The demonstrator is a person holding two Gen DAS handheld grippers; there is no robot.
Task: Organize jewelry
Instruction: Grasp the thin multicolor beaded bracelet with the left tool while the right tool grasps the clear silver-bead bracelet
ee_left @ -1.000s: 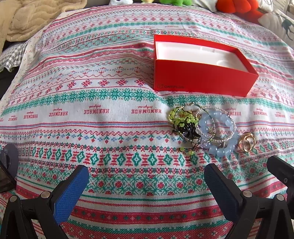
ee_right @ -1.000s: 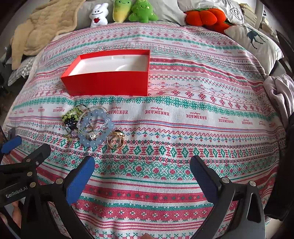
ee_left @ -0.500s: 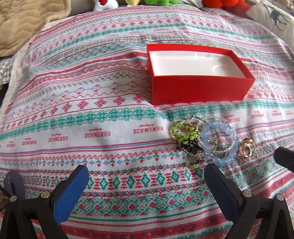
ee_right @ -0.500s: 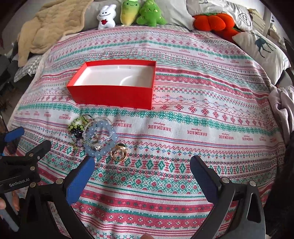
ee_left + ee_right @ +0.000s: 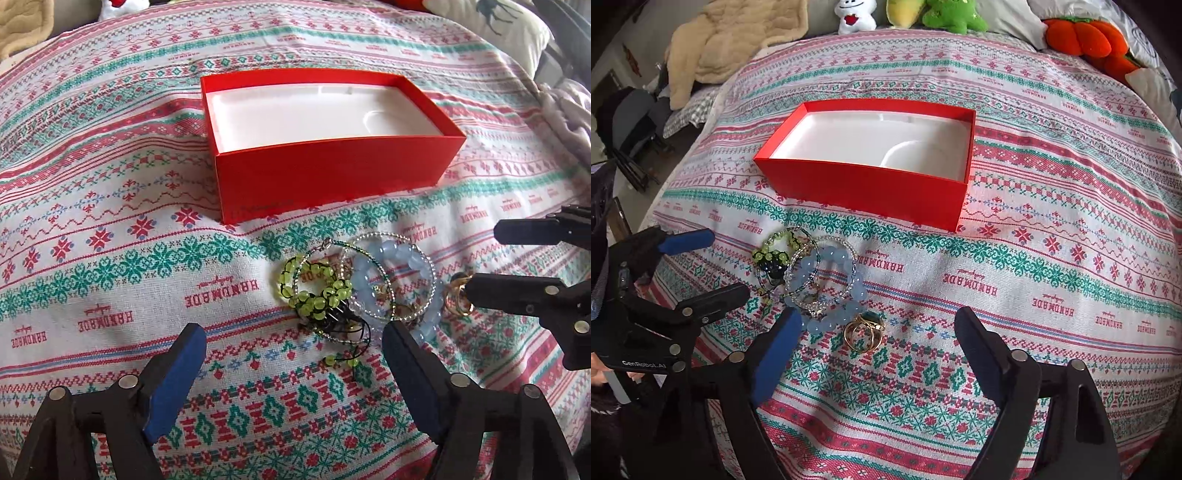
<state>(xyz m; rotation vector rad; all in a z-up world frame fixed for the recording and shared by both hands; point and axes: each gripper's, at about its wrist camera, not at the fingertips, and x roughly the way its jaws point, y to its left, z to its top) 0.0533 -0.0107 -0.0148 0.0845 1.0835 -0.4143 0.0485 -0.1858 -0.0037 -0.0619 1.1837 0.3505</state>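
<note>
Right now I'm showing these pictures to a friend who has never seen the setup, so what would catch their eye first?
Probably the open red box with its bare white inside, sitting mid-bedspread amid busy red and green bands. Just in front of it lies a tangled heap of bead bracelets, pale blue and lime green, with gold rings at its right edge. Plush toys line the far side.

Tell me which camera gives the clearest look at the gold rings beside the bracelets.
The right wrist view: the gold rings lie in full sight on the bedspread, ahead of the open right gripper. In the left wrist view that gripper's finger covers part of them.
</note>
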